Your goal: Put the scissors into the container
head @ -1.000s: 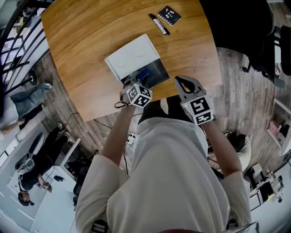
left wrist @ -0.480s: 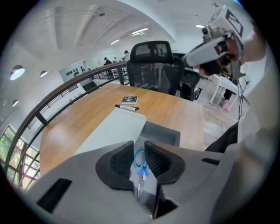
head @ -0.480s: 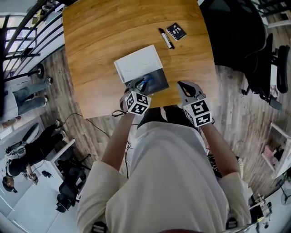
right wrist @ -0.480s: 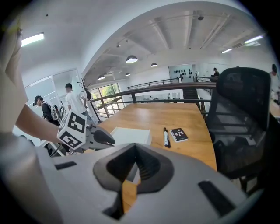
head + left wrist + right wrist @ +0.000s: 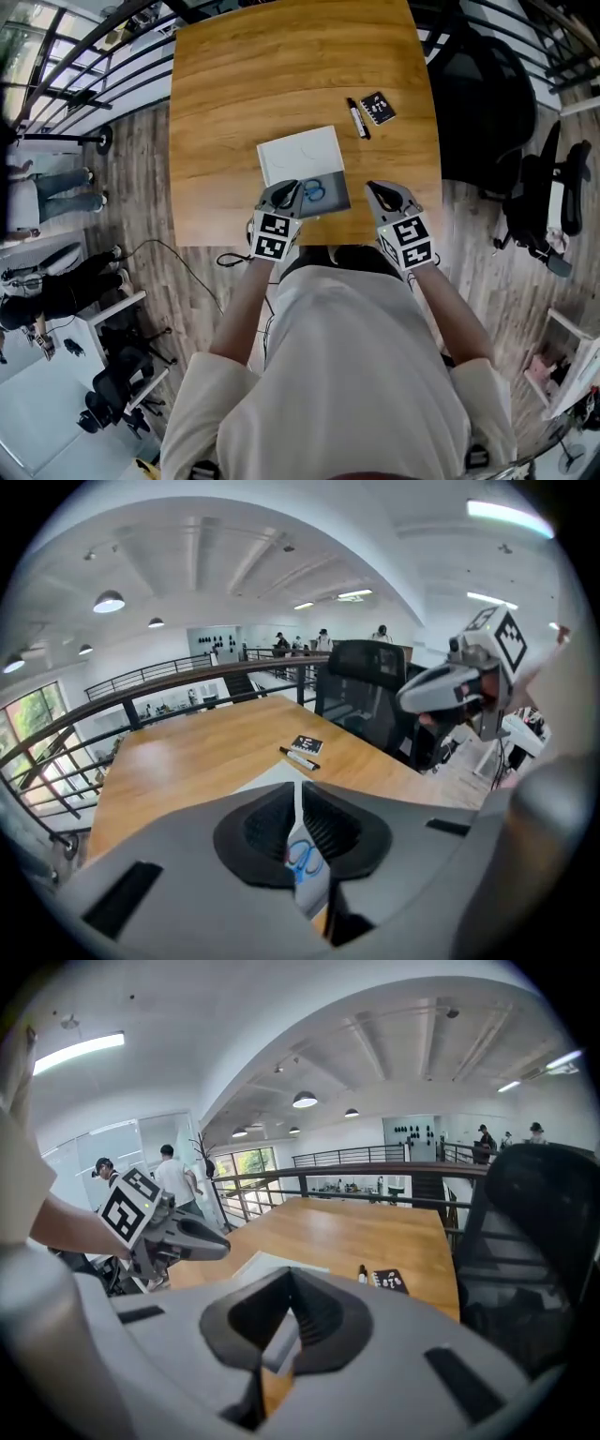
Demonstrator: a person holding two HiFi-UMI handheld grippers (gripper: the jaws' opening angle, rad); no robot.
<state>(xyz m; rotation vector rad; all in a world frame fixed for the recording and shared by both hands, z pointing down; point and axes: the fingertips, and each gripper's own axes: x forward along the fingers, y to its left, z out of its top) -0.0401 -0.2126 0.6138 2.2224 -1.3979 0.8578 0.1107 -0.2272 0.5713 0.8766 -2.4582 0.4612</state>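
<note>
The blue-handled scissors point(image 5: 313, 192) lie in the dark tray point(image 5: 332, 200) of the container, next to its white lid point(image 5: 298, 155). My left gripper point(image 5: 289, 188) hovers at the tray's near left corner. Its jaws are closing to a thin slit with nothing between them. In the left gripper view the scissors point(image 5: 302, 862) show through the slit of that gripper point(image 5: 300, 789), below and beyond it. My right gripper point(image 5: 375, 190) hangs at the table's near edge, right of the tray. Its tips point(image 5: 291, 1279) meet and hold nothing.
A black marker point(image 5: 357, 118) and a small black card point(image 5: 378, 107) lie on the wooden table point(image 5: 244, 84) beyond the container to the right. Black office chairs point(image 5: 539, 202) stand off the table's right side. Railings point(image 5: 84, 56) run along the left.
My left gripper has let go of the scissors, which now lie in the tray, and has drawn back a little with its jaws narrowing. The right gripper has stayed at the table edge.
</note>
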